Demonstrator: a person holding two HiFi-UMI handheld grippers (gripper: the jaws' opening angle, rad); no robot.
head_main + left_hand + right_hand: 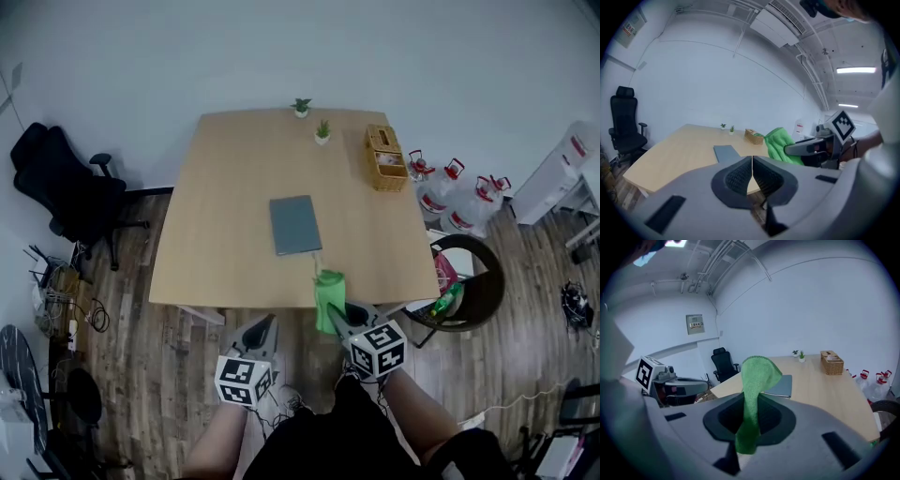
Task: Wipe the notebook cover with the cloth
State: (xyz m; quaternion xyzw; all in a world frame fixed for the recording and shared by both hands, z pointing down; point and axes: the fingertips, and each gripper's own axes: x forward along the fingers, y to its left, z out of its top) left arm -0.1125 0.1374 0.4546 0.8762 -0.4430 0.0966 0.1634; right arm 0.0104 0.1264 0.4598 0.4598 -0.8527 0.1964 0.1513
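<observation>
Scene: head view looking steeply down on a wooden counter (234, 187) filling the upper middle of the frame.
Notebook: grey, closed and lying flat (295, 224) near the centre of the counter, well apart from both tools.
Cloth: bright green (328, 289), at the counter's near edge, lower right of the notebook and not touching it.
Right hand-held gripper: lower middle of the frame (336, 314), clamped on the cloth. One end stands up above the jaws and a tail hangs below them.
Left hand-held gripper: lower middle, left of the other (265, 325), jaws together with nothing between them.
How the cloth should handle: soft, light and floppy. The mid-length pinch leaves a loose end that can be laid flat for wiping.
How the notebook should handle: thin, light and smooth-covered, so it will probably slide under a wipe. Pressing down on a corner would steady it.
Background: a woven basket (384, 157) and two small potted plants (322, 131) at the far edge.
</observation>
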